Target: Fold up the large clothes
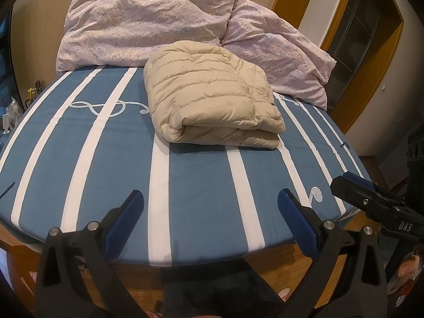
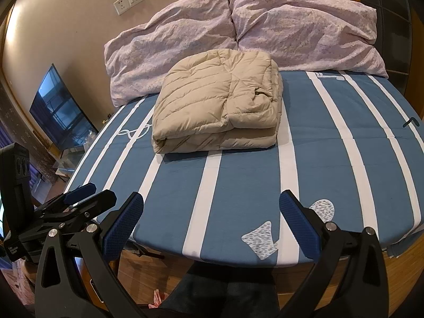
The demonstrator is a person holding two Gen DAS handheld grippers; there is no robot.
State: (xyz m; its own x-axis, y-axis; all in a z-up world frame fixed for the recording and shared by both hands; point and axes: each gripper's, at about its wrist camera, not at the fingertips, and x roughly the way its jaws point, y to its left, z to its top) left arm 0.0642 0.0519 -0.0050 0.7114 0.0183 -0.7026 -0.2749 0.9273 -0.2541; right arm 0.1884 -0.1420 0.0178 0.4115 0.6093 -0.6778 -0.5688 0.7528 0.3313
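Two sets of fingers spread wide and empty, and that sets the scene from the left wrist view: the left gripper (image 1: 210, 198) hangs over the foot of the bed (image 1: 87, 164), well back from the beige puffer jacket (image 1: 212, 100). That jacket lies as a compact folded bundle up the mattress, its far edge touching the lilac pillows (image 1: 148, 23), rolled fold facing us. Judgement call: the fold looks done, or one tidy-up short. If a last touch is wanted, come in low from the near fold, pinch both layers together and press flat, because this slippery quilted fabric will likely spring open. Broad striped sheet lies between gripper and bundle. The right gripper (image 1: 352, 185) pokes in at the right edge, over the corner of the mattress; from here I cannot tell how its fingers stand.

Over to the right wrist view: the right gripper (image 2: 212, 201) is just as widely parted, holding nothing, at the foot edge. The puffer jacket (image 2: 217, 106) shows a loose crumple on its right side, where I'd tuck. Open sheet stretches to the right. The left gripper (image 2: 79, 198) sits close alongside, so keep the two apart. A television (image 2: 61, 108) stands off the left side, away from the work.
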